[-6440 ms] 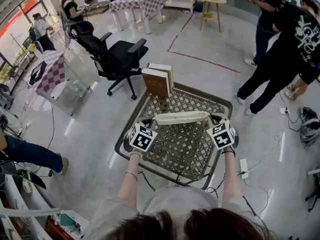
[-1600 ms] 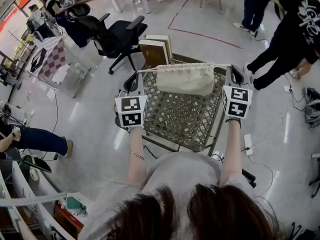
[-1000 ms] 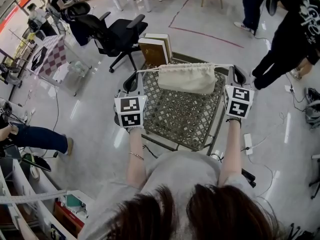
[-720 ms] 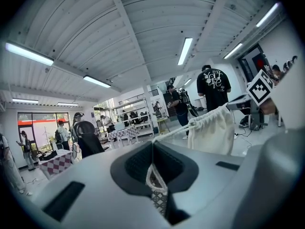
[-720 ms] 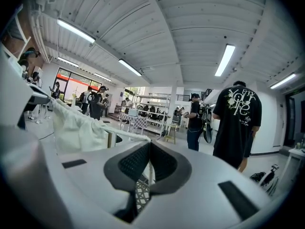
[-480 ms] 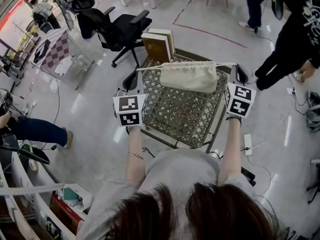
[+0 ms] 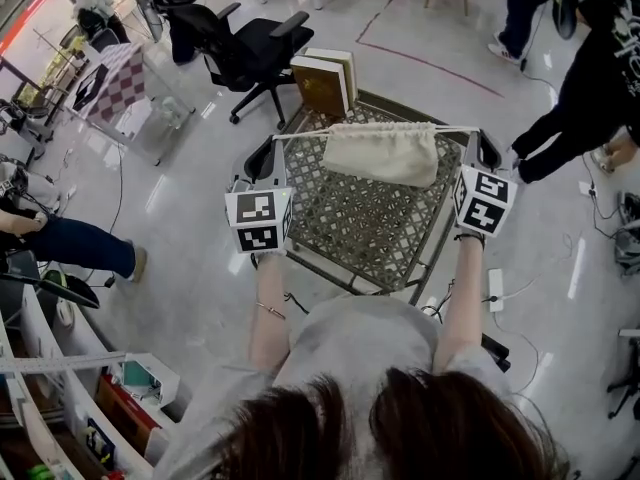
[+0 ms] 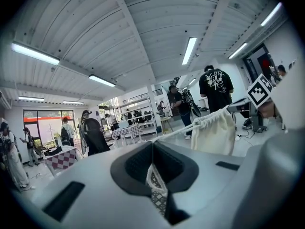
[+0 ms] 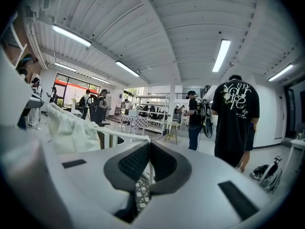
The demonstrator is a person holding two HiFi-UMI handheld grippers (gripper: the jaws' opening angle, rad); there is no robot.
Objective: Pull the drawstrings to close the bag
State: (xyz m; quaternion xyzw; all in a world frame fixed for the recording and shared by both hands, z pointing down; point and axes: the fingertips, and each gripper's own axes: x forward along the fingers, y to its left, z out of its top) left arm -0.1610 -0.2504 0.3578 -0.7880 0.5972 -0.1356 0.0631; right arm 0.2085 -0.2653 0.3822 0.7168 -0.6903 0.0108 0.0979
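Note:
A cream cloth drawstring bag hangs in the air above a metal lattice table, its mouth gathered tight. One taut drawstring runs left to my left gripper, which is shut on that string. The other drawstring runs right to my right gripper, shut on it. In the left gripper view the bag hangs at the right, with the string leading into the closed jaws of that gripper. The right gripper view has the bag at the left, its string entering the gripper.
Two books stand upright at the table's far left corner. A black office chair is beyond them. People stand on the floor at the right. A power strip and cables lie by the table's near right.
Both grippers keep their grip with the strings taut and the bag hanging between them. Only the head view has drifted a little.

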